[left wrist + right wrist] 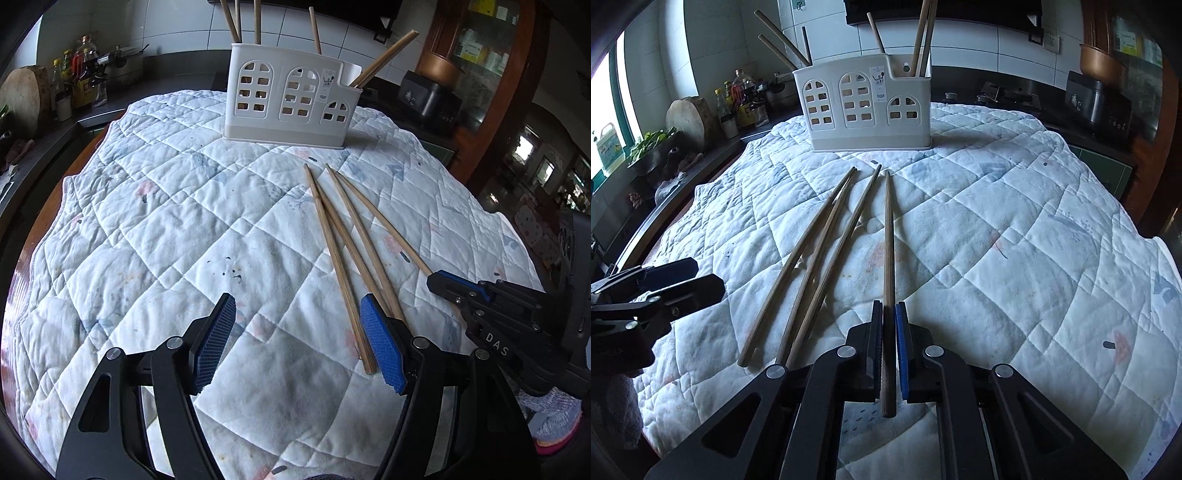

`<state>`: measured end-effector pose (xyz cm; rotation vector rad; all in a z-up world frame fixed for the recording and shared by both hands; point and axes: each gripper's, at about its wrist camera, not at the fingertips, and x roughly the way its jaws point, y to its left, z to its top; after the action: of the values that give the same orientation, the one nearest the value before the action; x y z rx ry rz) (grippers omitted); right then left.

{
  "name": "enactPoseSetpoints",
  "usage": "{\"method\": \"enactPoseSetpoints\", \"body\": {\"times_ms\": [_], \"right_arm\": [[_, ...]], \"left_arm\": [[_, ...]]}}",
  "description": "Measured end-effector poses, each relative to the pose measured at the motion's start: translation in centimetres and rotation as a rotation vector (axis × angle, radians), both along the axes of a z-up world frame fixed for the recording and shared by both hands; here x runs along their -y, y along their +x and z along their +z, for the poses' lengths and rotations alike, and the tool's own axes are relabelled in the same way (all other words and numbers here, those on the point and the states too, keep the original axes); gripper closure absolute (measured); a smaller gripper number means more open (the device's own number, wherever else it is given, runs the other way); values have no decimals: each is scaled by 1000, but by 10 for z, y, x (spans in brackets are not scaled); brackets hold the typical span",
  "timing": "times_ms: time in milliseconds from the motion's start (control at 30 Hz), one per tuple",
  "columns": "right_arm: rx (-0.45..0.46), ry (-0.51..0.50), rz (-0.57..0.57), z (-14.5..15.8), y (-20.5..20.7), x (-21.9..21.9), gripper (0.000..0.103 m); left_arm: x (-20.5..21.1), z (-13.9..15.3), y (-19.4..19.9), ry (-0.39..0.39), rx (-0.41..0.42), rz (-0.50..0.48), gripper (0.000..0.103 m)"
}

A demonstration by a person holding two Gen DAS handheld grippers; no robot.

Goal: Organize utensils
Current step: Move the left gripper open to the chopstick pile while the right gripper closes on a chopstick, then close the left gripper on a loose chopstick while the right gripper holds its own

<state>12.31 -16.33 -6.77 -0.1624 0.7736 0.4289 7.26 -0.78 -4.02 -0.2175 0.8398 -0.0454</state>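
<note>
The step in hand is judged to be the pick-up of one chopstick from the quilted cloth, for transfer to the white holder standing at the far end of the table. The right gripper is clamping on that chopstick near its thick end, its jaws drawn together on the wood with the butt projecting back between the fingers (the shaft is still lying along the cloth, pointing toward the holder). Three loose chopsticks are lying just beside it, fanned out to the left in the right wrist view. The left gripper is hovering over the cloth with jaws standing well apart, holding nothing; one chopstick end is sitting close against its right finger. The next move is calling for a lift clear of the neighbours, then tilting the stick upright over a holder compartment already carrying several others.
</note>
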Motion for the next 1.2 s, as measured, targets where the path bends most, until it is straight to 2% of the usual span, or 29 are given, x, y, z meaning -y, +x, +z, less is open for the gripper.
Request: {"method": "enactPoseSetpoints", "body": {"times_ms": [233, 500, 600, 700, 800, 900, 967, 1200], "right_arm": [[39, 21, 10, 11, -8, 10, 96], [16, 42, 20, 4, -6, 14, 96], [11, 48, 18, 2, -5, 16, 96], [8, 54, 15, 2, -4, 18, 96], [2, 58, 12, 1, -3, 19, 96], [-5, 60, 13, -1, -2, 18, 96], [-8, 60, 14, -2, -2, 18, 95], [-18, 56, 20, -4, 0, 15, 95]], "left_arm": [[15, -7, 12, -13, -42, -15, 35], [24, -11, 24, 3, -73, 1, 37], [24, -14, 28, -10, -86, -1, 50], [26, -16, 31, -18, -90, -3, 57], [29, -16, 33, -20, -89, -17, 70], [33, -16, 34, -16, -85, -26, 77], [34, -17, 34, -22, -87, -35, 85], [38, -20, 39, -6, -124, -45, 85]]}}
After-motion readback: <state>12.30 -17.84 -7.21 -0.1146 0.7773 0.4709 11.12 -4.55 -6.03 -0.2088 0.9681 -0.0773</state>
